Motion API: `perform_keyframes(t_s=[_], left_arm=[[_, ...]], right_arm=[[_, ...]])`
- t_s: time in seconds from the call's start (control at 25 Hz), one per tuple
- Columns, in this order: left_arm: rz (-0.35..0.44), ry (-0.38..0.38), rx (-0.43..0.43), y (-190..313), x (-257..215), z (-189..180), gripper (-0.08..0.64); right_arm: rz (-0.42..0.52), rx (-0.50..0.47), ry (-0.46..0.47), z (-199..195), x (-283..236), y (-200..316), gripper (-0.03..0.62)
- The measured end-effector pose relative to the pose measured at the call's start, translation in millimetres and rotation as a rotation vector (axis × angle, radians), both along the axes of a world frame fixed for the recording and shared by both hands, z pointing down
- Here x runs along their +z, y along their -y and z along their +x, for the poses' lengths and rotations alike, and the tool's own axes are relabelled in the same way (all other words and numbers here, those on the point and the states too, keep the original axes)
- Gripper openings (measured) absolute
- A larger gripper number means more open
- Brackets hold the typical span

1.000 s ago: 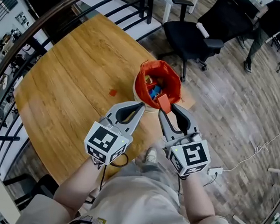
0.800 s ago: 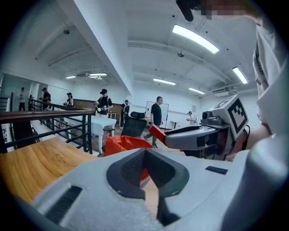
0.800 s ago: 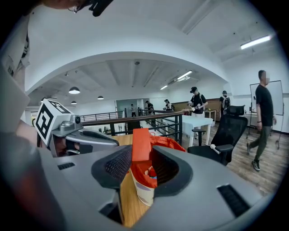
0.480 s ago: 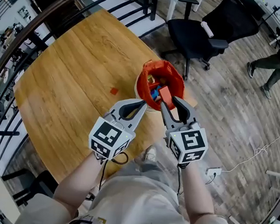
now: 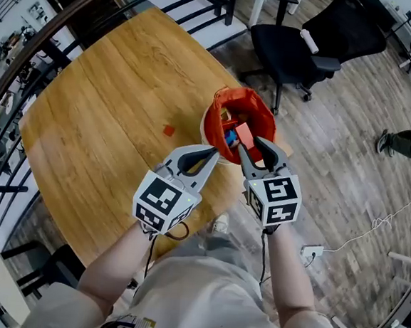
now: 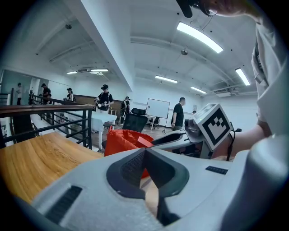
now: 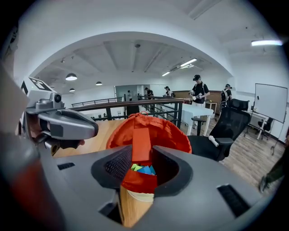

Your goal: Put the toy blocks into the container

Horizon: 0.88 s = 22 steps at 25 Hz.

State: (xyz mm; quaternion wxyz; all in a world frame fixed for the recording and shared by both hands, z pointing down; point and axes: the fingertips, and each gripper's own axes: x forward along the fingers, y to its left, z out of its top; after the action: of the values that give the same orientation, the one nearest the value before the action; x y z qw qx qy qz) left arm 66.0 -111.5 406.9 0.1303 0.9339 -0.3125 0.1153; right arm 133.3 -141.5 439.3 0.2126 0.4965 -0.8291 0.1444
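An orange-red fabric container [image 5: 229, 101] stands on the round wooden table [image 5: 111, 101], near its right edge. My right gripper [image 5: 250, 144] is shut on a red block [image 5: 245, 135] and holds it over the container's mouth. In the right gripper view the red block [image 7: 141, 142] stands upright between the jaws, with blue and green blocks [image 7: 144, 169] below it inside the container [image 7: 174, 133]. My left gripper [image 5: 213, 151] is shut and empty, just beside the container's near left side. One small red block [image 5: 168, 130] lies on the table left of the container.
A black office chair [image 5: 294, 50] stands beyond the table on the wooden floor. A dark curved railing [image 5: 37, 45] runs round the table's far and left sides. A white cable [image 5: 386, 218] lies on the floor at right.
My right gripper has carried the red block forward and down, from the container's near rim to over its mouth. The left gripper has barely shifted.
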Motion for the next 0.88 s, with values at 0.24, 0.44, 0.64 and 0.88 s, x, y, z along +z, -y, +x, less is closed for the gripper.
perform_keyframes(t_s=[0.24,0.44,0.64,0.88], left_arm=[[-0.013,0.002,0.004,3,6,0,0.012],[-0.020,0.001,0.006,3,9,1,0.012],[-0.025,0.002,0.006,3,13,1,0.012],[-0.035,0.004,0.003,3,16,0,0.012]], right_arm=[[-0.080,-0.006,-0.037,1,21,6,0.141],[-0.135,-0.019,-0.056,-2,33,7,0.143],[-0.173,-0.032,-0.057,-3,43,5,0.143],[-0.202,-0.041,-0.055,-3,51,4,0.143]])
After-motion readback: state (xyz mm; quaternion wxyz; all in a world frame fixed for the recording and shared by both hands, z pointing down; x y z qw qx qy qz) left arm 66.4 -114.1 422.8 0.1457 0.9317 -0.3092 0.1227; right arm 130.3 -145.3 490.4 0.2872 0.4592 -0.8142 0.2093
